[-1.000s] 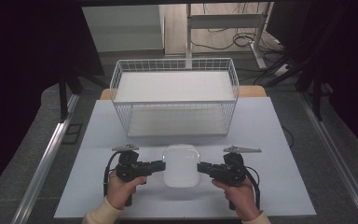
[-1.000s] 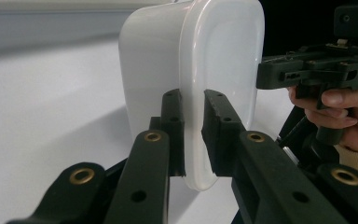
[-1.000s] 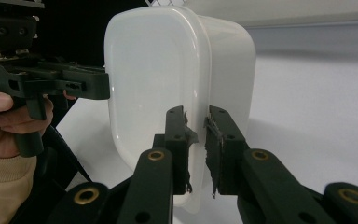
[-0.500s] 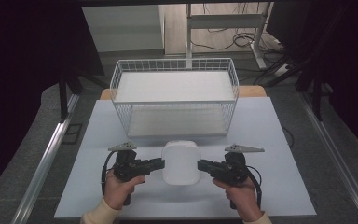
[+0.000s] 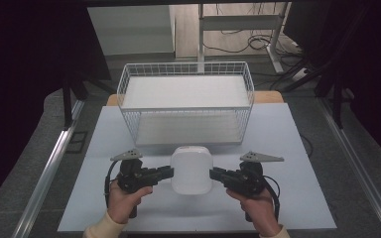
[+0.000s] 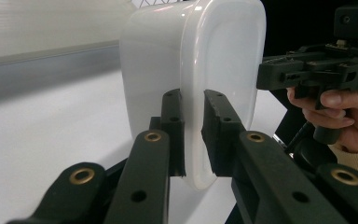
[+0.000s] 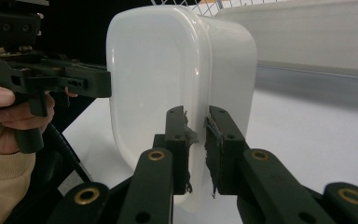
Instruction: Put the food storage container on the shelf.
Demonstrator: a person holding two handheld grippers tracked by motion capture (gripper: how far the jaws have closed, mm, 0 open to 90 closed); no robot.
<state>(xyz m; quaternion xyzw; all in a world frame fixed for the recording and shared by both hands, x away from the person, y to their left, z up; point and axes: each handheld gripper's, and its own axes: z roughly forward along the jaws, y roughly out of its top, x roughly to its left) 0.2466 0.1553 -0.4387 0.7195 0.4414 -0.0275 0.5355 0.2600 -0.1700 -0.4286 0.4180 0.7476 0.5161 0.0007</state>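
The white plastic container (image 5: 192, 169) hangs above the worktop (image 5: 287, 134) between the left hand-held gripper (image 5: 166, 172) and right hand-held gripper (image 5: 217, 173), each clamped on its rim (wire basket (image 5: 186, 101) just beyond).

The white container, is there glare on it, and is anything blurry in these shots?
Left gripper view: soft glare streaks on the white container; near jaws slightly soft. Right gripper view: similar sheen on its lid face. High view: evenly lit table, dark surroundings, wire basket sharp.
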